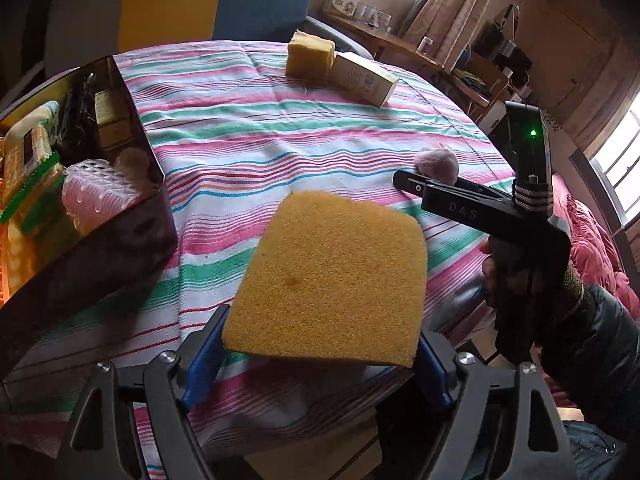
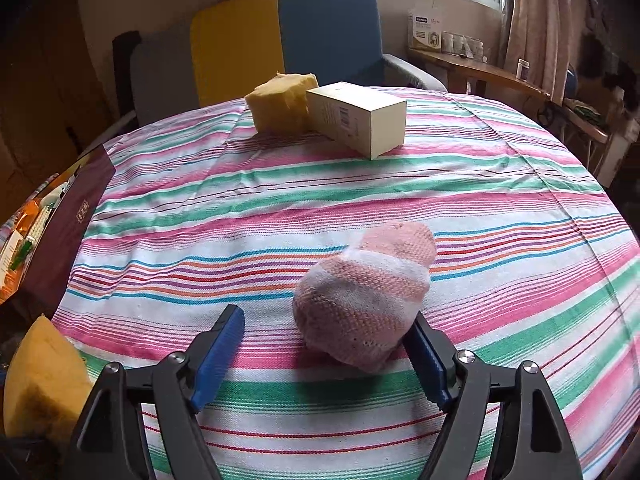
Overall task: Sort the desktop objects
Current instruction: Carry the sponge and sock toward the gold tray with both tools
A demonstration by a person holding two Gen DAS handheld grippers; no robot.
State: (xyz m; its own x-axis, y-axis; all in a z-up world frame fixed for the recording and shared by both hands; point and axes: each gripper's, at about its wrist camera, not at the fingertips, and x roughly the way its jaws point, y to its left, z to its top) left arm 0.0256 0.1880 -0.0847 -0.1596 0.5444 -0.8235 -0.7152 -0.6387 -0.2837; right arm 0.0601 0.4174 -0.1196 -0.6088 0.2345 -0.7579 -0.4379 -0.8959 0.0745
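Striped cloth (image 2: 500,184) over counter, curtained window behind. Dark box (image 1: 120,248) at 9 o'clock in left view, already stocked with small items.

Left gripper (image 1: 320,354): clenched on flat yellow sponge (image 1: 332,276) by its near edge, slab sticking out toward 12 o'clock, clear of cloth. Box lies toward 10 o'clock of sponge, just beside; judged next move is a swing left and drop.

Right gripper (image 2: 320,354): released, jaws straddling rolled pink-and-white sock (image 2: 364,300). Right pad touching or nearly touching sock, left pad well apart. Sock long axis runs roughly 7 to 1 o'clock, oblique to jaw line. Right hand clearly nearer sock.

Second sponge chunk (image 2: 280,104) and cream carton (image 2: 356,120) touching, far at 12 o'clock.

Left view shows box contents; right view only its outer wall. Right view shows sock-to-pad gap; left view mostly hides sock behind right gripper.
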